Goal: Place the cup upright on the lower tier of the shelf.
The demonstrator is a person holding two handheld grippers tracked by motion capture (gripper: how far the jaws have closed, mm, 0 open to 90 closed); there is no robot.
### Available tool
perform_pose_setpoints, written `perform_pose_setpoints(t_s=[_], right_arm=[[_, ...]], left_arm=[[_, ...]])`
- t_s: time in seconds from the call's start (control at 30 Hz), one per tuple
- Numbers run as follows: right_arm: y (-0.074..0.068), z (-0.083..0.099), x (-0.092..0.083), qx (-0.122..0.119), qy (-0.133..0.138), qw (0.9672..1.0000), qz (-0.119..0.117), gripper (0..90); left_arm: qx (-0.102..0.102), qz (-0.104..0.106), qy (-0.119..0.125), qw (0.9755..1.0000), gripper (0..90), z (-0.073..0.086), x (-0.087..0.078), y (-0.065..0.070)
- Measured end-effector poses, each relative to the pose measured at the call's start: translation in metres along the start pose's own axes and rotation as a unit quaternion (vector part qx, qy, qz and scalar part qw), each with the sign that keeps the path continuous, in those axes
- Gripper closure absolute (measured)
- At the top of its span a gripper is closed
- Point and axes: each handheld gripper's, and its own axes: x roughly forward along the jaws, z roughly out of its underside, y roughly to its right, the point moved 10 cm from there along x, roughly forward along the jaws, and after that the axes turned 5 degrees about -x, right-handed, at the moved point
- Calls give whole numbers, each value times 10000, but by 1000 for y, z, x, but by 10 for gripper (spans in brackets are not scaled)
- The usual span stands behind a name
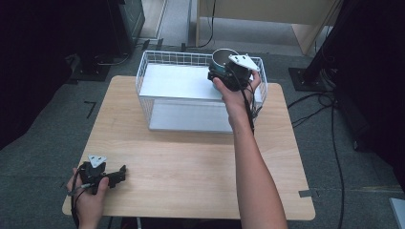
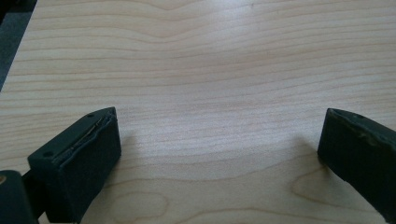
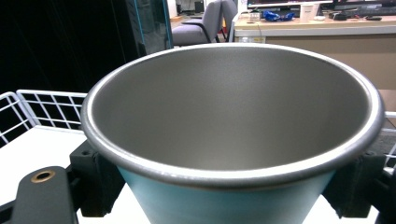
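Judging from how things stand, the step in hand is carrying the cup (image 3: 233, 135) at the white wire basket (image 1: 157, 59), either to set it inside or lift it clear. To do it well, keep the cup level with its mouth up, hold the squeeze steady, and clear the basket's wire rim before any lowering or pulling away.

The right hand-held gripper (image 1: 228, 71) hovers over the basket's far right corner, its jaws closed against the pale blue wall of the cup from both sides, just under the metal rim; the cup stands upright between them, its grey inside empty.

The left hand-held gripper (image 1: 114, 177) rests on the tabletop (image 1: 191, 162) well in front of the basket, toward its left, jaws spread wide with nothing between them
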Motion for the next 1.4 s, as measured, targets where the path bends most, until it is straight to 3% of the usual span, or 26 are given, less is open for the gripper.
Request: perform_pose_setpoints(t_s=[0.37,0.6,0.77,1.13,1.4], right_arm=[[2,-1,2,25,41,10000,-71,138],[1,-2,2,189,-19,9997,-130,0],[3,-1,-1,247,-7,9996,-128,0],[-1,2,-19,114,115,9998,-146,0],[-4,17,-35,-17,118,9996,-242,0]], left_arm=[[10,-2,0,10000,0,0,0,0],[9,1,-8,10000,0,0,0,0],[20,-3,-9,10000,0,0,0,0],[1,-1,-2,10000,0,0,0,0],[5,-1,-5,10000,0,0,0,0]])
